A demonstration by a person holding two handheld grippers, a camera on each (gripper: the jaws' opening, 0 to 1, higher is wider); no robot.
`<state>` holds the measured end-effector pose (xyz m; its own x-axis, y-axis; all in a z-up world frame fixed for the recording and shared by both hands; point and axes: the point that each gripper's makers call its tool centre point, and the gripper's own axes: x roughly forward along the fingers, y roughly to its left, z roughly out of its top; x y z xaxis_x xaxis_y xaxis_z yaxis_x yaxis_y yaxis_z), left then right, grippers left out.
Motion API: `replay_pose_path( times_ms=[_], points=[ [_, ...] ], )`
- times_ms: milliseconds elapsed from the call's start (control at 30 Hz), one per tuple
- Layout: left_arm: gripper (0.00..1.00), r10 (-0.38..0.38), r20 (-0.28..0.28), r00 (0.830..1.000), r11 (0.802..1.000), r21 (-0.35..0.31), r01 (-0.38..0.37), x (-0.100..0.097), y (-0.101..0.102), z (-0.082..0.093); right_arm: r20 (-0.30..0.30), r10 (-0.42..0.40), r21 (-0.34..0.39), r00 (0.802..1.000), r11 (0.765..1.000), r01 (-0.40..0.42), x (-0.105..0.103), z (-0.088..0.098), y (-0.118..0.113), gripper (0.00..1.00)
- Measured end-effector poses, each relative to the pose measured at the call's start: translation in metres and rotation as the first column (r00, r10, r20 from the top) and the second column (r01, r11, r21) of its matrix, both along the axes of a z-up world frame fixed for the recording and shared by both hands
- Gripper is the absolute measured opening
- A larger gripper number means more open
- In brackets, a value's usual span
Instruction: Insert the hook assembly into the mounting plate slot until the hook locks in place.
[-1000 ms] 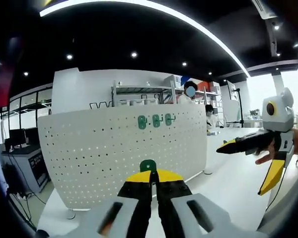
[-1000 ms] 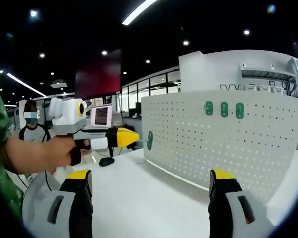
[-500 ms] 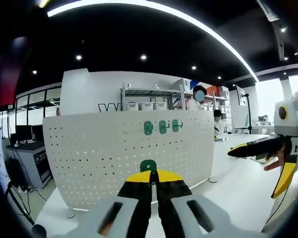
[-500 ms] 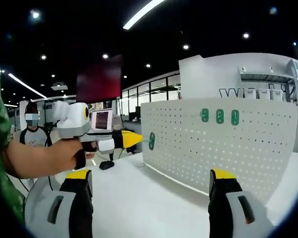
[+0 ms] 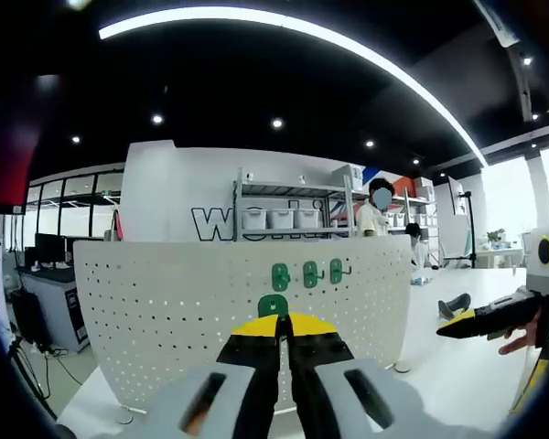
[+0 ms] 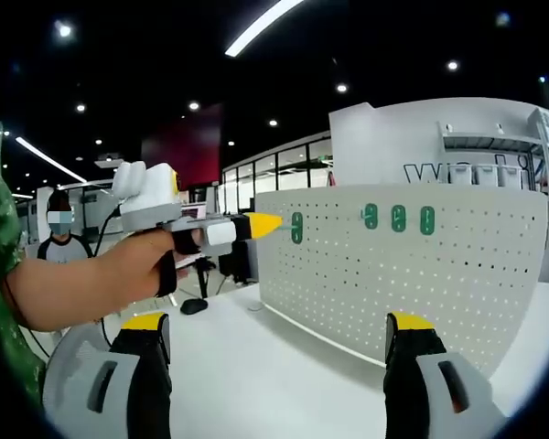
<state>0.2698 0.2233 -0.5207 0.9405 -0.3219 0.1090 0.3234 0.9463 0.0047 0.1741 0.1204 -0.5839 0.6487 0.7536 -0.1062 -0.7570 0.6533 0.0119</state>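
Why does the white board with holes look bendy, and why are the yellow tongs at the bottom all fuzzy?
In the left gripper view the fisheye lens bows the pegboard outward, and the left tongs sit too near the camera, so they blur; the green hook they hold looks sharper. In the right gripper view the pegboard's top edge also curves, and the ceiling lights glare against a dark ceiling.

An open office or lab floor. A black ceiling (image 5: pixel 256 82) carries spotlights and a long light strip (image 5: pixel 284 26). Desks with monitors (image 5: pixel 46 249) sit behind glass partitions (image 6: pixel 274 169), near a storage rack (image 5: pixel 293 206).
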Motion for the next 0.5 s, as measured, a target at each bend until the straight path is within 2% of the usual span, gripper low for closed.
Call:
replay_pose_path(
  times_ms=[200,500],
  points=[
    [0.02,0.027,0.031,0.999,1.0,-0.014,-0.026,0.017,-0.003,0.015,-0.006,-0.003,-0.003,1.0,1.0,0.003,0.005,-0.002,-0.004,1.0],
    [0.02,0.038,0.054,0.998,0.999,-0.003,-0.037,0.036,-0.01,0.022,-0.011,-0.012,0.004,1.0,1.0,0.012,0.013,-0.003,-0.01,1.0]
  ],
)
